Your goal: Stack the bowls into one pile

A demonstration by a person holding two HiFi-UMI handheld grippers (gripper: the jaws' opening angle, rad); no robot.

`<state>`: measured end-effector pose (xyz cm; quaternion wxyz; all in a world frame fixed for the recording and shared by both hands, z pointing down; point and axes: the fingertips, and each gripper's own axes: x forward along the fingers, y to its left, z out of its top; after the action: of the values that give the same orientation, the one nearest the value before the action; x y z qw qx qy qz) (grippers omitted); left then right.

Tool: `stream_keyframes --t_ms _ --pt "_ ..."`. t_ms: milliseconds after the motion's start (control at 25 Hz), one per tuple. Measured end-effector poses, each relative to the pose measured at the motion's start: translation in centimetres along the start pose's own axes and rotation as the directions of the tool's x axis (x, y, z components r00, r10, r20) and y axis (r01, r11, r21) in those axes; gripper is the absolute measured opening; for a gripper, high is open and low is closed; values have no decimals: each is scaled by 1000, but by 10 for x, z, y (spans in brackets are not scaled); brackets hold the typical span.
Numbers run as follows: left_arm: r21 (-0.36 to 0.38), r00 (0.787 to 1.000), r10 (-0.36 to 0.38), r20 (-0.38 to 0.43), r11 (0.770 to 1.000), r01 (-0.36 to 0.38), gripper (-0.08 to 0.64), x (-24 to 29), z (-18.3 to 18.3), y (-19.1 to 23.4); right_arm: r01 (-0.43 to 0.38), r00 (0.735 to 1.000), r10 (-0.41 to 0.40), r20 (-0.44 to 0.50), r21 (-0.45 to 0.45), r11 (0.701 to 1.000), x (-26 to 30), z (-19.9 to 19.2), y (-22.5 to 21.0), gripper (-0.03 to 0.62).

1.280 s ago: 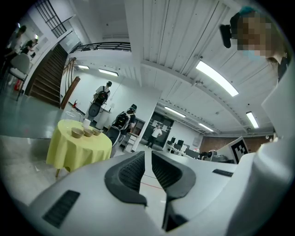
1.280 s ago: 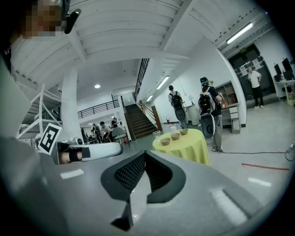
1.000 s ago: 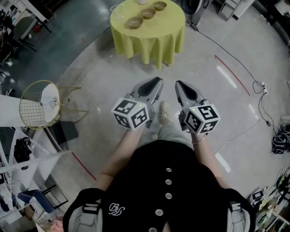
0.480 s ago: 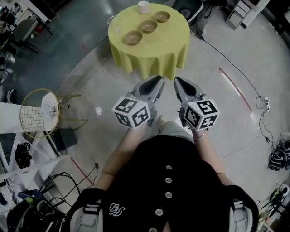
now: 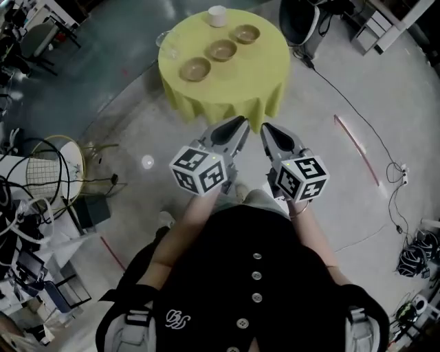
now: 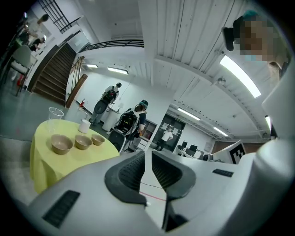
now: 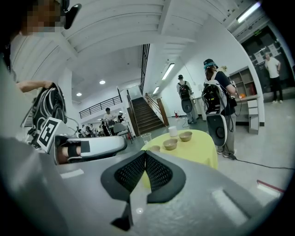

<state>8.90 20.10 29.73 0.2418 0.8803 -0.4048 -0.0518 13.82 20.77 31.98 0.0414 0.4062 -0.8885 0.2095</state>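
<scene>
Now held out forward side by side, left gripper [image 5: 238, 126] is barely parted, right gripper [image 5: 267, 130] closed.

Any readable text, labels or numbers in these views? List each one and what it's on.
"BS": curly white monogram on the person's black top; the letters are stylized, so this reading is uncertain.
Marker cubes: black-and-white code squares only, no letters or numbers.
Bowls, cup and yellow tablecloth: no print visible.
Background shelves and equipment: too small to read anything.
</scene>
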Motion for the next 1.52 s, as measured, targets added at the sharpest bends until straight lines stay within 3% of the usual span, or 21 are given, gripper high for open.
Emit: stream_keyframes --t_ms 360,600,1040,1520 --pt "-21 1000 7 -25 1000 -8 55 36 4 34 1 1000 0 -16 30 1000 37 3 -25 5" --pt "-33 999 -20 -31 999 19 55 67 10 80 51 999 -51 0 20 998 81 6 -57 5" --pt "-13 996 -71 -45 997 70 55 125 86 152 87 996 -87 -4 18 996 180 59 -79 5" --pt "-5 990 -122 -74 993 122 55 170 133 222 211 977 -213 34 51 976 249 97 -123 5"
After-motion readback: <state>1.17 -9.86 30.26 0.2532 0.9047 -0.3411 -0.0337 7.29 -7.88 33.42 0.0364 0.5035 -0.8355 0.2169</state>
